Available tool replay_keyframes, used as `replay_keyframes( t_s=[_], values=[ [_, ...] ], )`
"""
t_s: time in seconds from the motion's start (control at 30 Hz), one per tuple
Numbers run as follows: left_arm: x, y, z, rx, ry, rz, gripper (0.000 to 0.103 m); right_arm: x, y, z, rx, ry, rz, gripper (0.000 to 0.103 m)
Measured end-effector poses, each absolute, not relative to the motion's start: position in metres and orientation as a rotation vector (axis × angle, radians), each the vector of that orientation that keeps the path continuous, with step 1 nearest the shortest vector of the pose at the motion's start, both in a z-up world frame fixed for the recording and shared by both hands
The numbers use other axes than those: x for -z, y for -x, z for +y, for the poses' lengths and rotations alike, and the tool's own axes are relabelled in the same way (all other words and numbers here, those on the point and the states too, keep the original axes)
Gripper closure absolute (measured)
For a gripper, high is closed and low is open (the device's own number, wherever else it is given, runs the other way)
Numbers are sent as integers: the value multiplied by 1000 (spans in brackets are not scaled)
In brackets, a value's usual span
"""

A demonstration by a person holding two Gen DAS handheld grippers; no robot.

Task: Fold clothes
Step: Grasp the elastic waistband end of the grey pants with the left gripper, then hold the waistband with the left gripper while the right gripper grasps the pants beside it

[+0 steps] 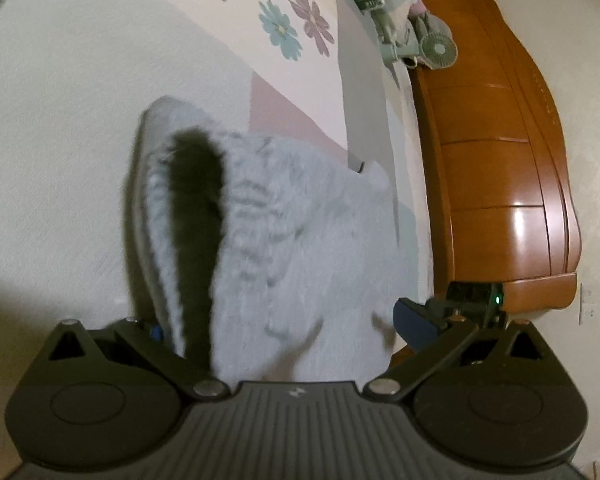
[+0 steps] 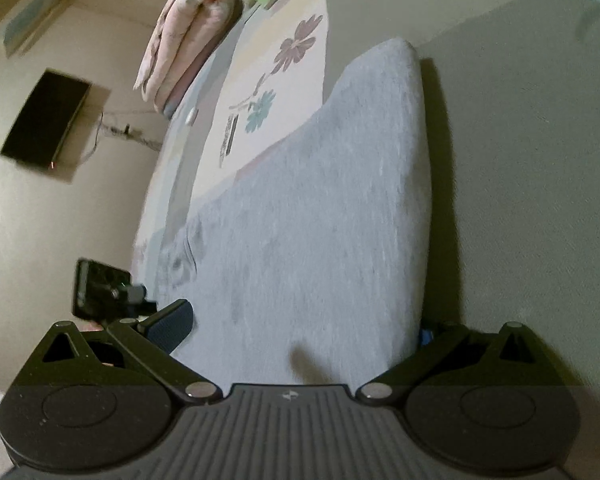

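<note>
Left gripper (image 1: 284, 328): jaws spread wide w/ grey garment (image 1: 300, 220) bunched between them, fingers not pinched on it. Cloth hangs over bed sheet (image 1: 292, 24), wooden headboard (image 1: 500, 140) at right. Right gripper (image 2: 300, 328): jaws also wide apart, garment draped between, far edge lifted.

A light grey garment (image 1: 308, 240) hangs bunched between the fingers of the left tongs (image 1: 278, 326), which stand wide apart with the cloth filling the gap. Behind it lies a bed sheet with printed flowers (image 1: 296, 24), and a glossy wooden headboard (image 1: 500, 152) stands at the right.
</note>
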State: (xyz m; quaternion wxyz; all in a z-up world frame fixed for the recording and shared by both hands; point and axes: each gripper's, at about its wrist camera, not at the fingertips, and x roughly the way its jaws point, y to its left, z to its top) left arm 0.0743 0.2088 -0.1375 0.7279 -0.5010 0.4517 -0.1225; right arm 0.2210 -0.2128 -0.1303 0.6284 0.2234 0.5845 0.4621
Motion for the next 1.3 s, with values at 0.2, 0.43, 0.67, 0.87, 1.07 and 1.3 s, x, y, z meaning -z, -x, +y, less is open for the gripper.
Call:
replay_keyframes(
  t_s=[0.2,0.43,0.67,0.87,1.07,1.3],
  values=[
    [139,-69,213,329,1103,969,1,135,-228,-211,-1084,-565,1307,0],
    [139,-66,215,331,1106,981,1,133,-223,-212,-1122,-517,1234,0],
    [142,-71,215,361,1094,995,1,134,-223,-213,-1117,-519,1237,0],
    [143,-72,218,385,1069,1011,7,133,-216,-219,-1123,-498,1206,0],
    [153,-60,229,333,1076,988,64,133,-214,-219,-1135,-485,1192,1],
    [164,-58,237,337,1097,983,66,133,-216,-222,-1127,-456,1190,12]
  ],
)
